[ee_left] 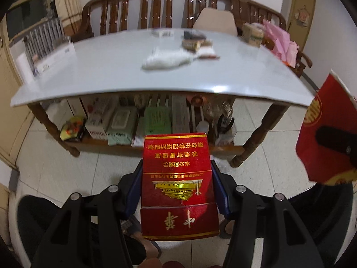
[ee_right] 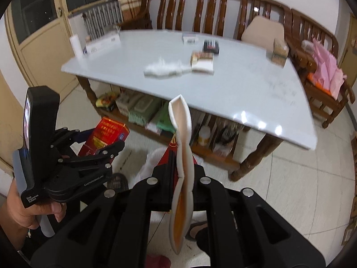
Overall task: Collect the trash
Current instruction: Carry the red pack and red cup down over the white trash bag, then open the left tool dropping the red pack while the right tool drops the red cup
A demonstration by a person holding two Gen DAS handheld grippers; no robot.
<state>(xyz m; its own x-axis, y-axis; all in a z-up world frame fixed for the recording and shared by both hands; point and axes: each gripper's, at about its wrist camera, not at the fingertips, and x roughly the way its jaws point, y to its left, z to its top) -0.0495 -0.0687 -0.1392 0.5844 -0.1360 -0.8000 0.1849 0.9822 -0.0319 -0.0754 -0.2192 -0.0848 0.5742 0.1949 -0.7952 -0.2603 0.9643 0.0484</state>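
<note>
My left gripper [ee_left: 177, 178] is shut on a red cigarette pack [ee_left: 177, 178] with gold print, held in the air in front of the table; both also show in the right wrist view, the gripper [ee_right: 98, 143] and the pack [ee_right: 107, 134]. My right gripper [ee_right: 181, 163] is shut on a flattened red paper box [ee_right: 181, 156], seen edge-on with a white inside; the box also shows at the right of the left wrist view [ee_left: 328, 129]. On the white table [ee_left: 111, 67] lie a crumpled white tissue [ee_left: 165, 59] and small packs [ee_left: 198, 44].
A wooden bench [ee_left: 156, 6] stands behind the table, with pink bags [ee_left: 281, 38] at its right end. A small carton [ee_left: 252, 33] sits at the table's far right. The shelf under the table [ee_left: 133, 125] holds several packets. A white plastic bag [ee_right: 151, 163] lies on the tiled floor.
</note>
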